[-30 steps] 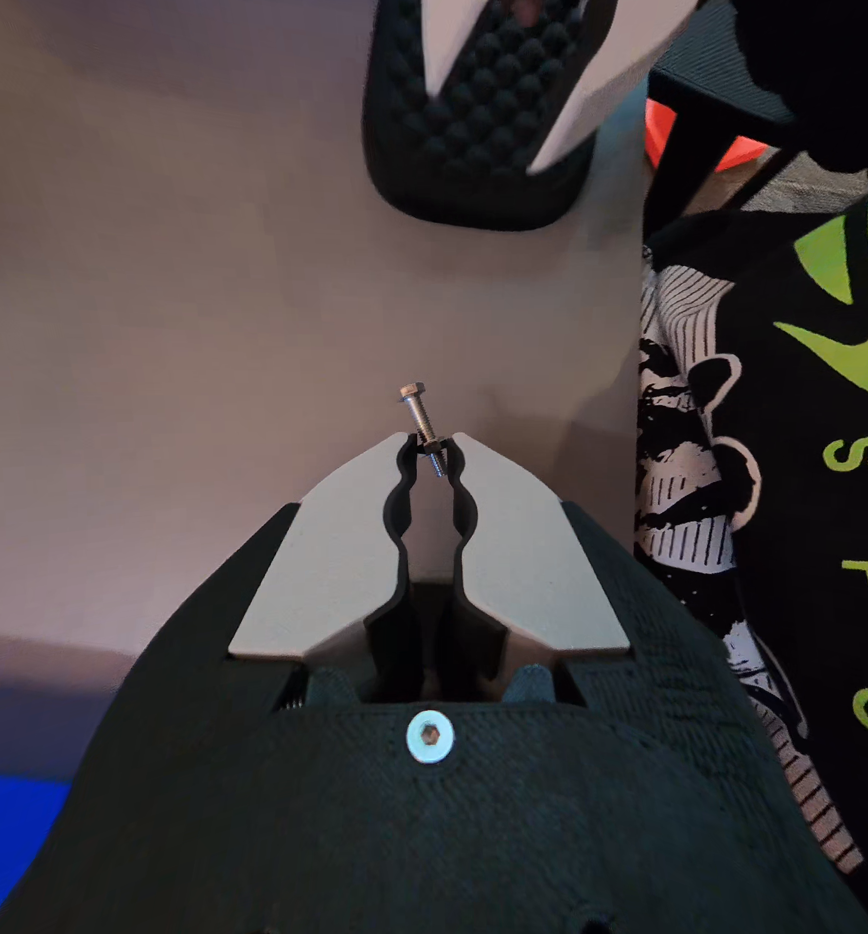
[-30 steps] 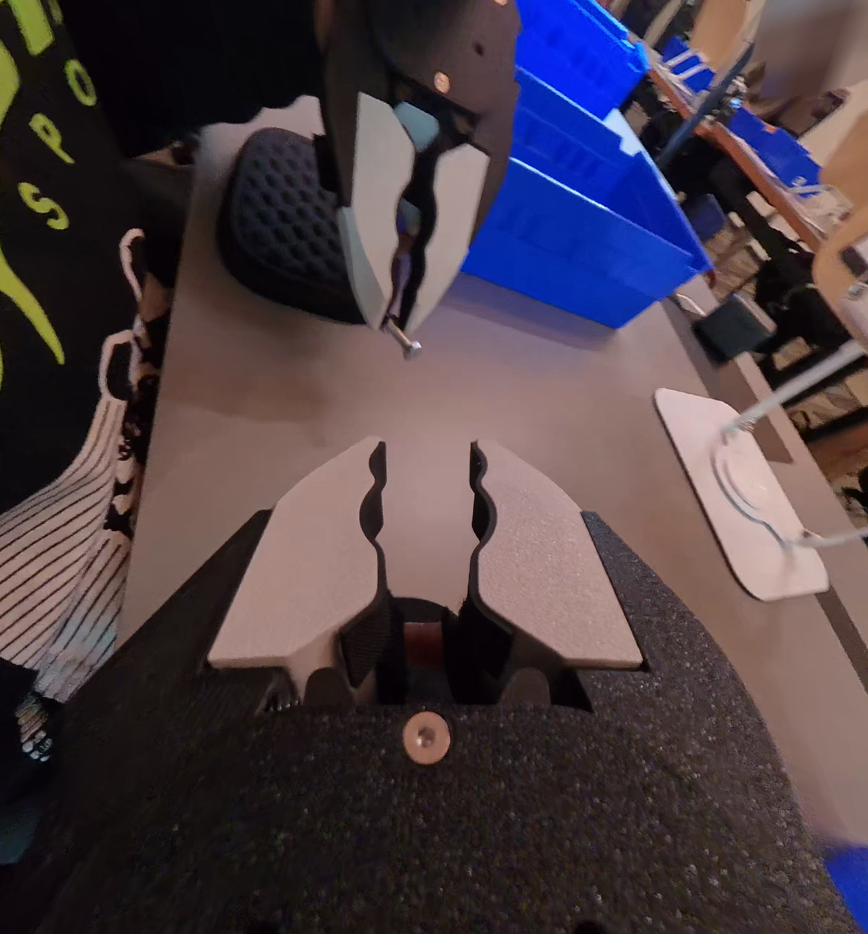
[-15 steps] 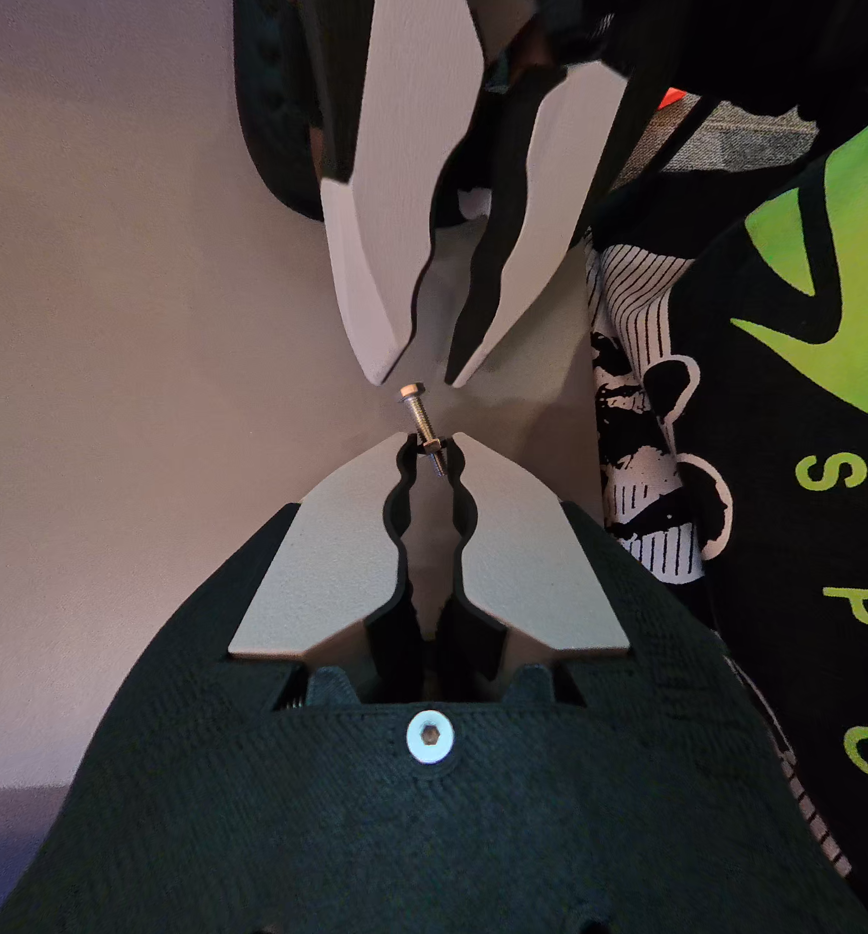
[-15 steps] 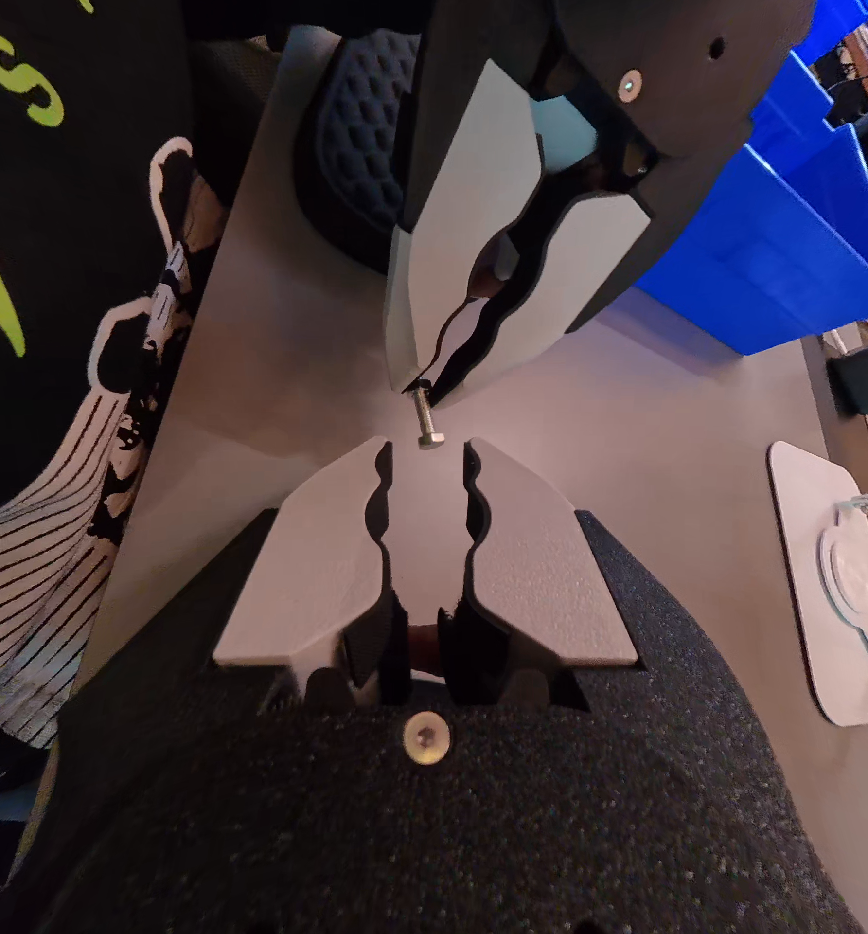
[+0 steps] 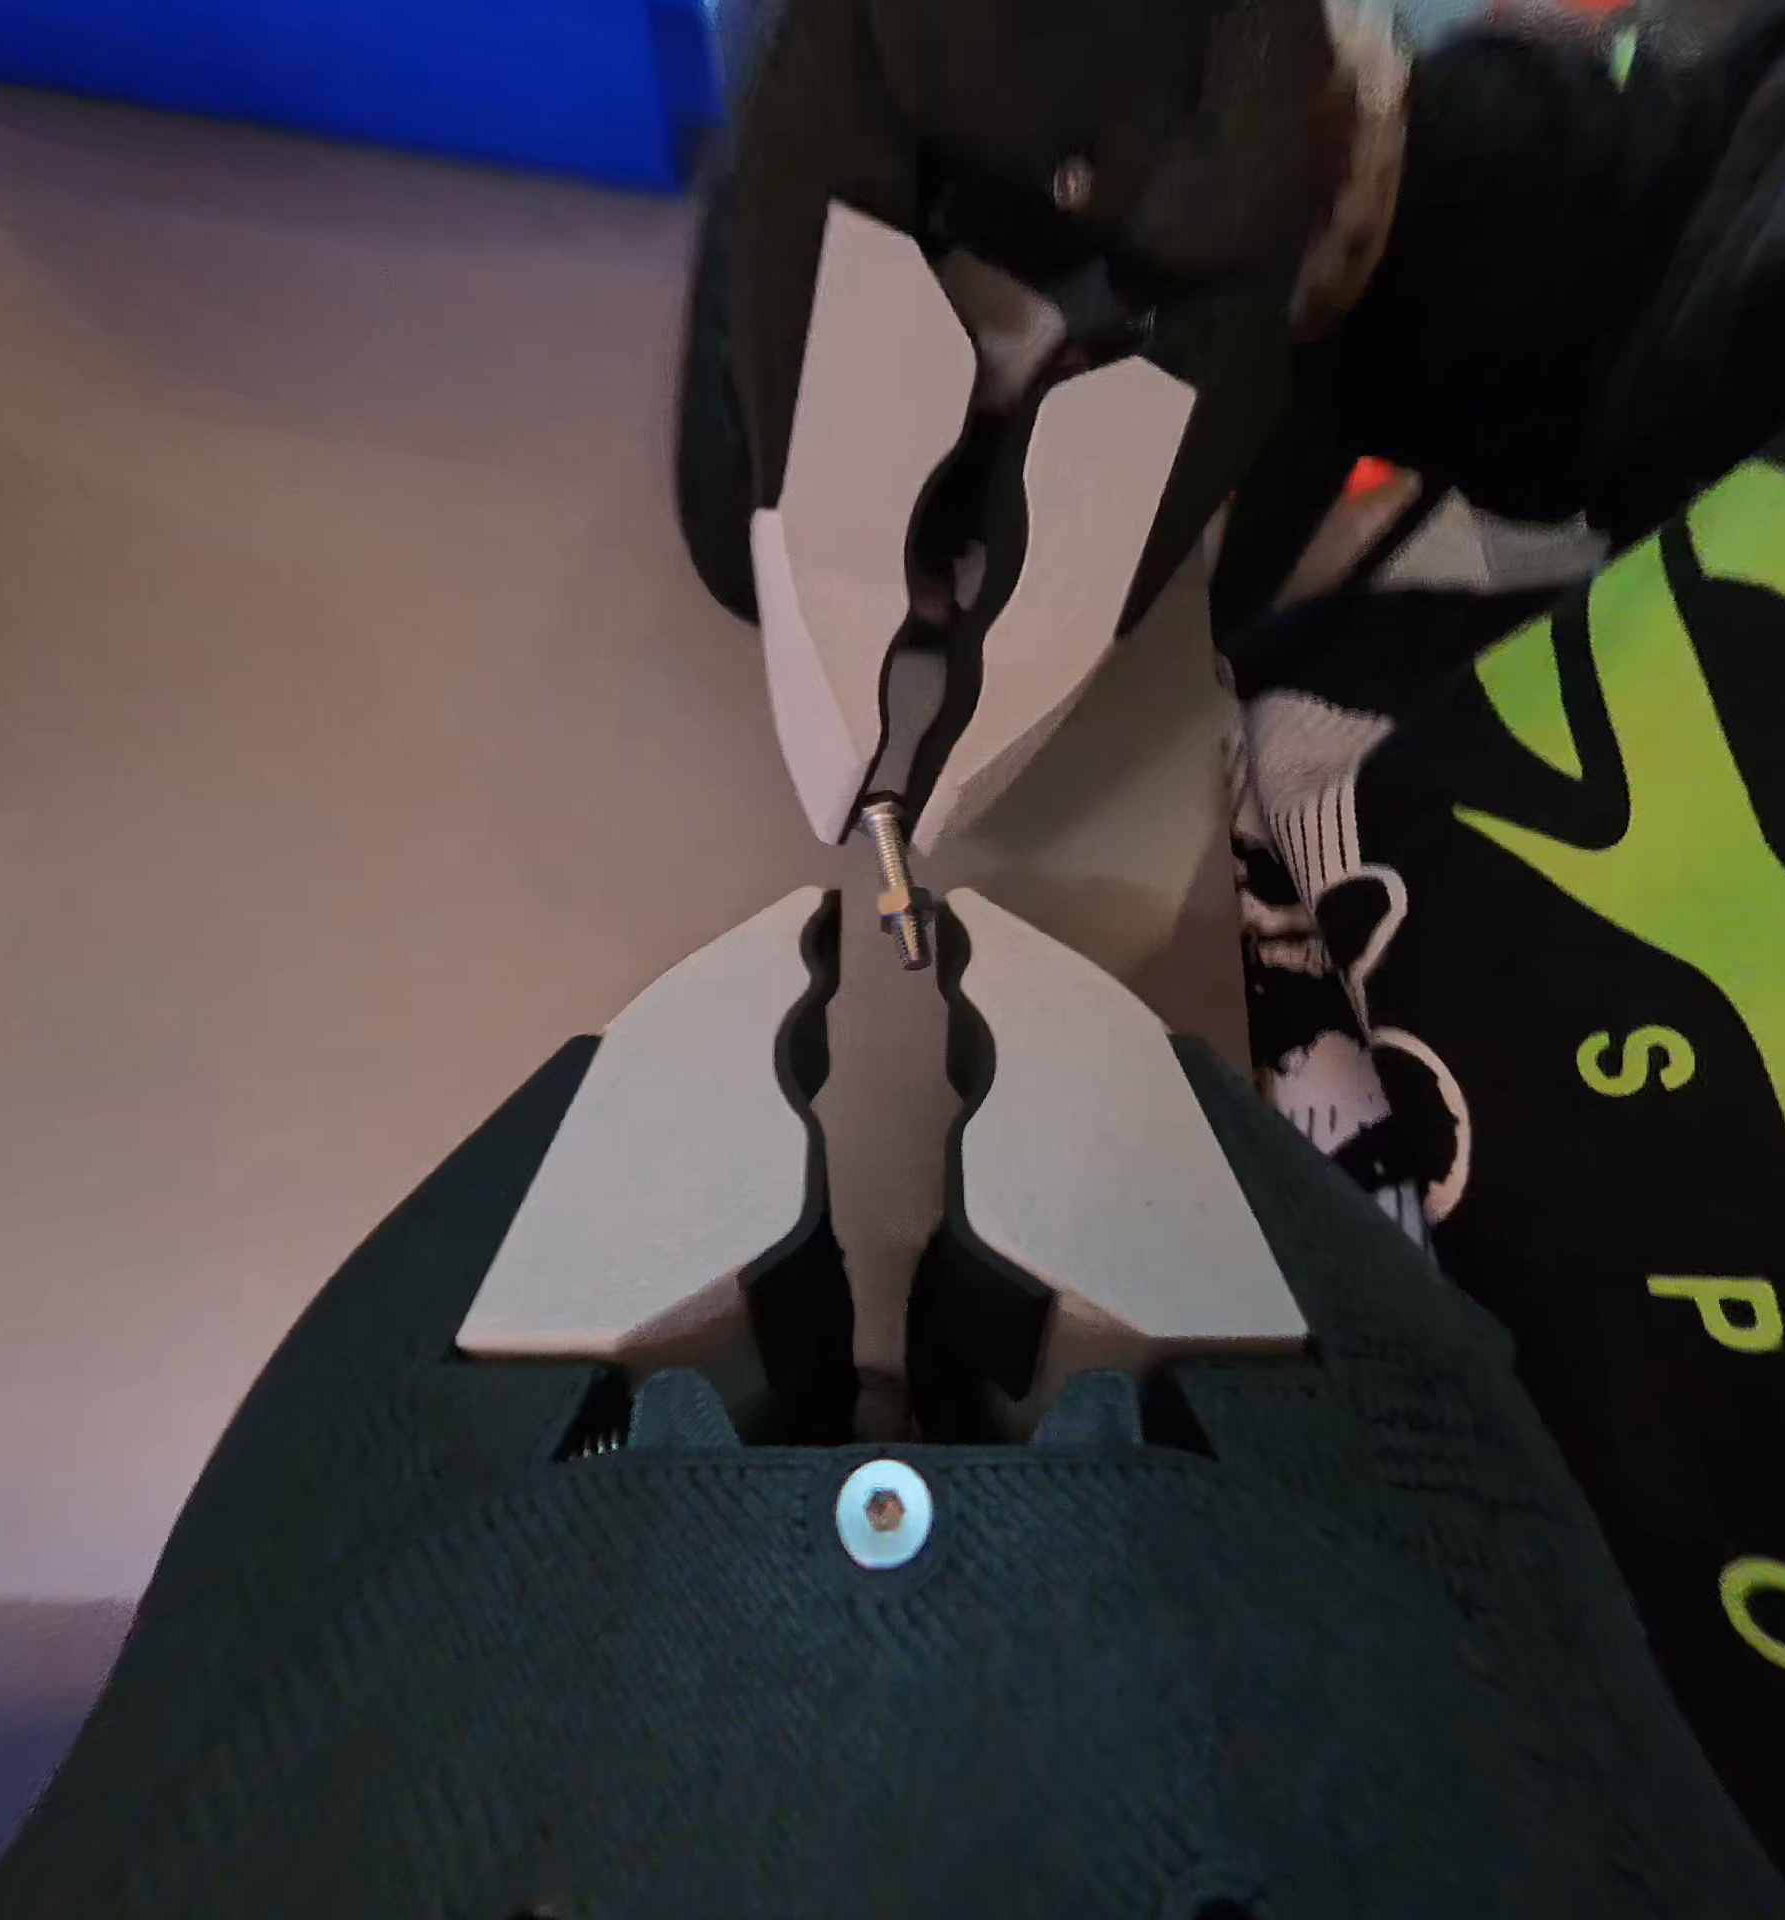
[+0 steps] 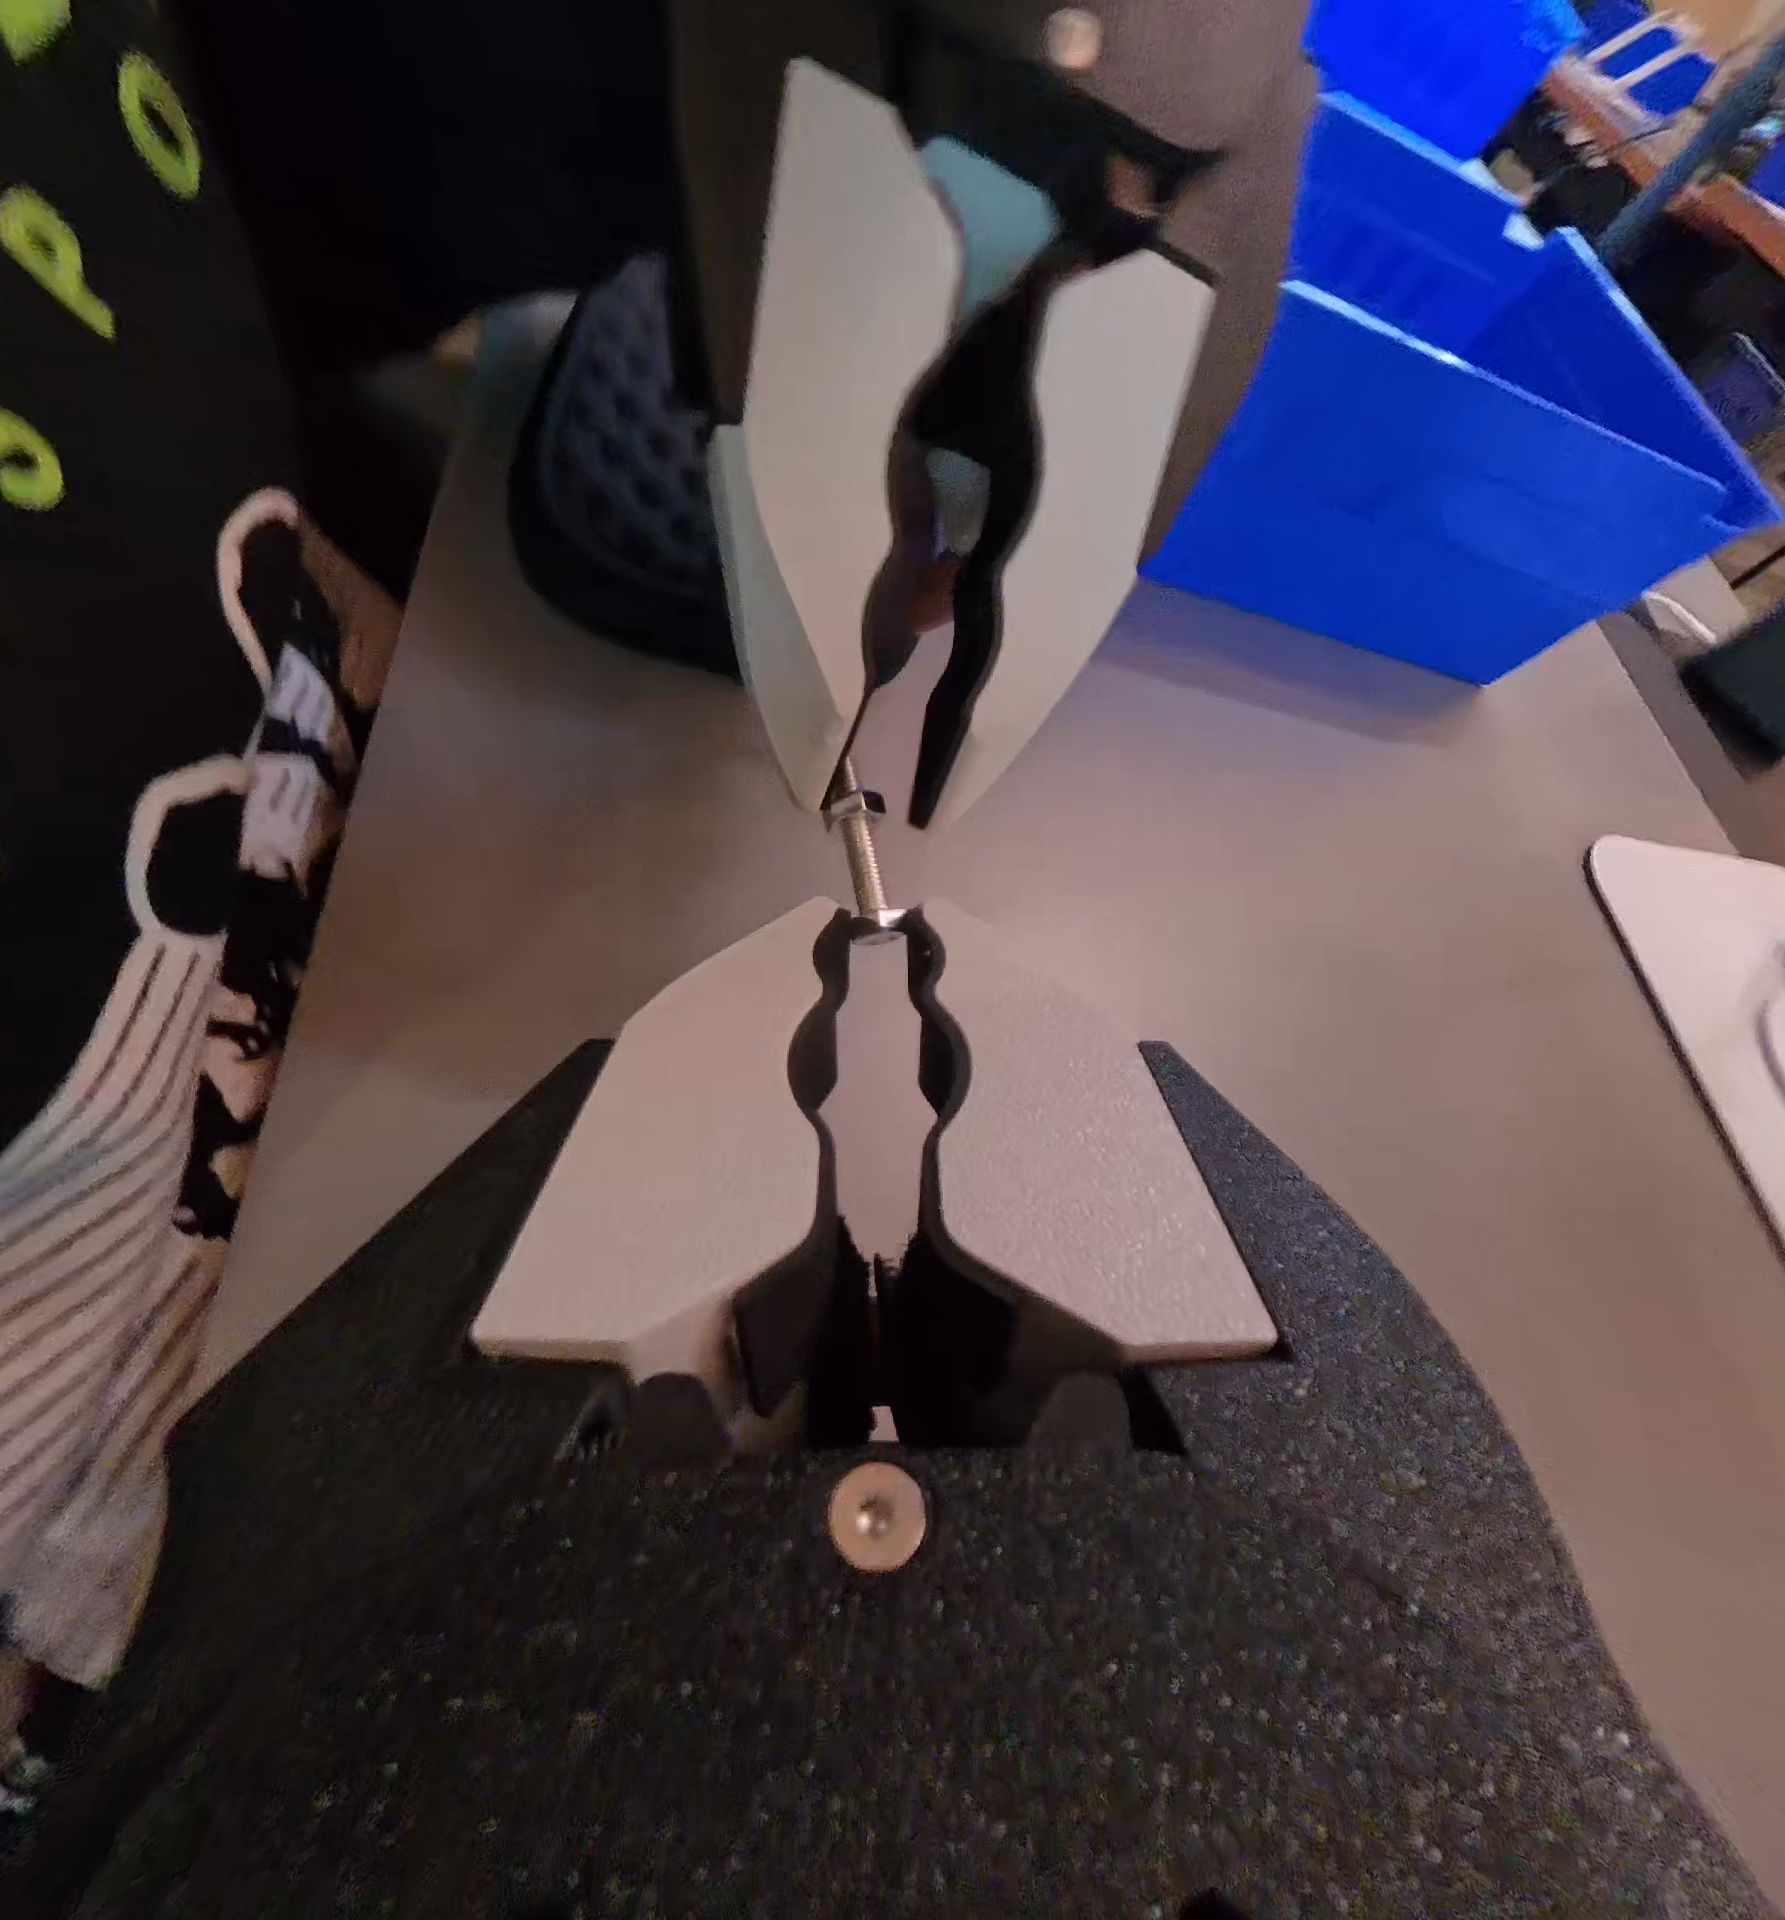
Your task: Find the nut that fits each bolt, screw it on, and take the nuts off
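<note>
A small steel bolt (image 5: 886,862) with a nut (image 5: 907,914) threaded on its shank hangs in the air between my two grippers, above the grey table (image 5: 348,727). My right gripper (image 6: 877,920) is shut on the bolt's head (image 6: 877,925); in the left wrist view it (image 5: 883,831) comes in from above. My left gripper (image 5: 888,904) faces it tip to tip. Its jaws stand slightly apart around the nut, which lies against one finger, with a gap to the other. In the right wrist view the left gripper (image 6: 872,816) is at the top, with the nut (image 6: 857,802) at its tips.
Blue bins (image 6: 1439,468) stand at the table's far side. A black dimpled pad (image 6: 618,468) lies behind the grippers. A white base plate with a wire stand (image 6: 1719,1039) is at the right. A person's dark printed garment (image 5: 1646,935) is close beside the table edge.
My right gripper moved in and shut on the bolt's head. My left gripper's jaws widened a little around the nut. Both views shifted, and blue bins now show in the left wrist view.
</note>
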`<state>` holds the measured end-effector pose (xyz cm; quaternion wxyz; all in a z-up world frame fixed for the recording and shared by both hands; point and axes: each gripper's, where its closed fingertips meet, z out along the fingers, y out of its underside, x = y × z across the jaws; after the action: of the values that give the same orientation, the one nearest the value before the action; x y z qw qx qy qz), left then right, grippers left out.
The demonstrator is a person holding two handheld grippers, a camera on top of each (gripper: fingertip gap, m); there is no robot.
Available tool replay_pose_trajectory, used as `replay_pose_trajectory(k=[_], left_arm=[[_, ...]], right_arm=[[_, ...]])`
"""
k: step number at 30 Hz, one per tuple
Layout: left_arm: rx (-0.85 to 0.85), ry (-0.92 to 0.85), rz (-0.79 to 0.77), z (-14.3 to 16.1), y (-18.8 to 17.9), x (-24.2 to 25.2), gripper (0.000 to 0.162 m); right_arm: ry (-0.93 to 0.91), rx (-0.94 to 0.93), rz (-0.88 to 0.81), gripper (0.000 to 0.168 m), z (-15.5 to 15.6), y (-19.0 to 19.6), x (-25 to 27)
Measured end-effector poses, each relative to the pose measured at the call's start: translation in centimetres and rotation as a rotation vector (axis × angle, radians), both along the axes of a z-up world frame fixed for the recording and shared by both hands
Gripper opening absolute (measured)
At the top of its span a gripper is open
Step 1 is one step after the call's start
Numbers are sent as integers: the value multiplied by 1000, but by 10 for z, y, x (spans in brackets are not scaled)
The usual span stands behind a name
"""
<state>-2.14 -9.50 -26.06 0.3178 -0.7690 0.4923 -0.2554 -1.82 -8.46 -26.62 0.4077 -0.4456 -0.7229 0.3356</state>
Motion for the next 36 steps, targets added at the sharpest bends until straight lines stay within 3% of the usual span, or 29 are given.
replay_pose_trajectory(k=[7,15,29,33,36], left_arm=[[321,-591,223,77,26,0,31],[377,-864,286,94,23,15,28],[287,-924,225,94,19,20,6],[318,-788,232,83,22,16,6],[352,-548,245,60,26,13,6]], right_arm=[[334,-471,-84,10,54,19,8],[514,-837,37,10,92,12,10],[510,-913,95,10,88,4,5],[423,-779,-2,21,74,13,5],[405,-632,-73,21,74,21,9]])
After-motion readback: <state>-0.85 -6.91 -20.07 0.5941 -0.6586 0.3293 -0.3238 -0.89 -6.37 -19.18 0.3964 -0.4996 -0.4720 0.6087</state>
